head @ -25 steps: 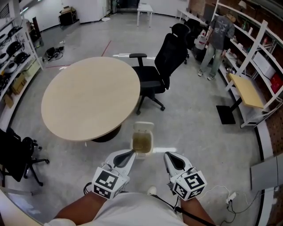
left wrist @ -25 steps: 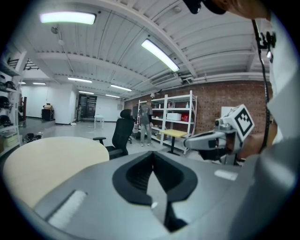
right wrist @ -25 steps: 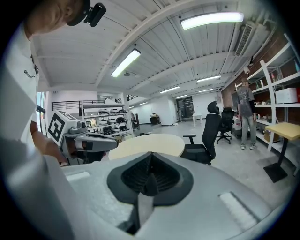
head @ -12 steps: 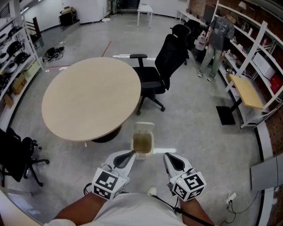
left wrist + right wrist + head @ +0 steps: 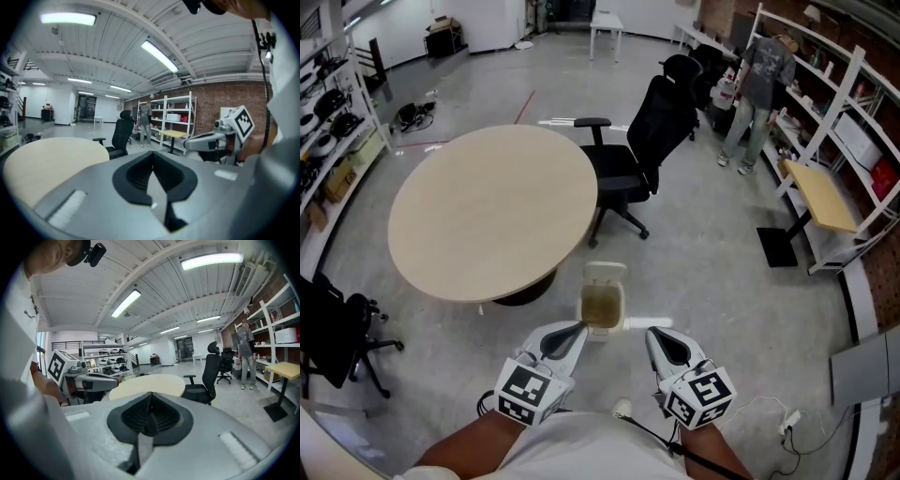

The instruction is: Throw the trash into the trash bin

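Trash bin (image 5: 603,302), lid up at lower centre, has not changed; left gripper (image 5: 578,326) and right gripper (image 5: 652,332) stay beside it, both closed and empty, so the trash is probably already in.

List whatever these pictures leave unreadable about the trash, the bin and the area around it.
- No piece of trash can be picked out in any view; the left gripper and right gripper are shut on nothing.
- Contents of the trash bin: head view, too small to tell.
- The trash bin in both gripper views: hidden below each gripper's own body.
- Floor under the round table: head view, hidden by its top.
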Available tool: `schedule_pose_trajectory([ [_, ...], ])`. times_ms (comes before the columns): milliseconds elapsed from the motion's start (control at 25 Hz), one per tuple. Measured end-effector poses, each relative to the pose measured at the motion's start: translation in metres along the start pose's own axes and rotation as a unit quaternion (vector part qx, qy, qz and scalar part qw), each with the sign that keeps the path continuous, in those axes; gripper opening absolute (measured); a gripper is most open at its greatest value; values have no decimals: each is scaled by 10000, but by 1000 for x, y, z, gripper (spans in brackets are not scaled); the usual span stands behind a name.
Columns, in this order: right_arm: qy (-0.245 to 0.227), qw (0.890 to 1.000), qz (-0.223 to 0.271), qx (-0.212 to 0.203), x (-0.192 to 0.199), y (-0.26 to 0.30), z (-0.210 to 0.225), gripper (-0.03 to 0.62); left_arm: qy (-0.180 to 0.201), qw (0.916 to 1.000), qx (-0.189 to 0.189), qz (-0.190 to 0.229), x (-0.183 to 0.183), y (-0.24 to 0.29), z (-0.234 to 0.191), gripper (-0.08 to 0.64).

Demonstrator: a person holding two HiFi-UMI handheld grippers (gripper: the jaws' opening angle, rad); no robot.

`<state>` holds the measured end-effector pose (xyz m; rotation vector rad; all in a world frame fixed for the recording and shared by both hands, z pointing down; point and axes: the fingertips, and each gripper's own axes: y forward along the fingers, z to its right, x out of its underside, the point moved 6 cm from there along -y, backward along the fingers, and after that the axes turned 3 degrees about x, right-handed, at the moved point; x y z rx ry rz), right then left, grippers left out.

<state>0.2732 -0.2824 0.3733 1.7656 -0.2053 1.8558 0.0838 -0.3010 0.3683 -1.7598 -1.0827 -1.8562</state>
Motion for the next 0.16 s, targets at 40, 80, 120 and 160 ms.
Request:
schedule_pose_trajectory([
  [40,2,10000,1,0,0,0,0,2,0,10000,28,10,1,0,1,9],
  [80,6,10000,3,1,0,-1,0,2,4,10000,57,15,2,1,1,9],
  [120,11,10000,7,2,0,-1,0,2,9,10000,84,18,3,1,2,9],
  [160,17,10000,12,4,-1,-2,0,2,14,9999,110,20,4,2,3,9],
])
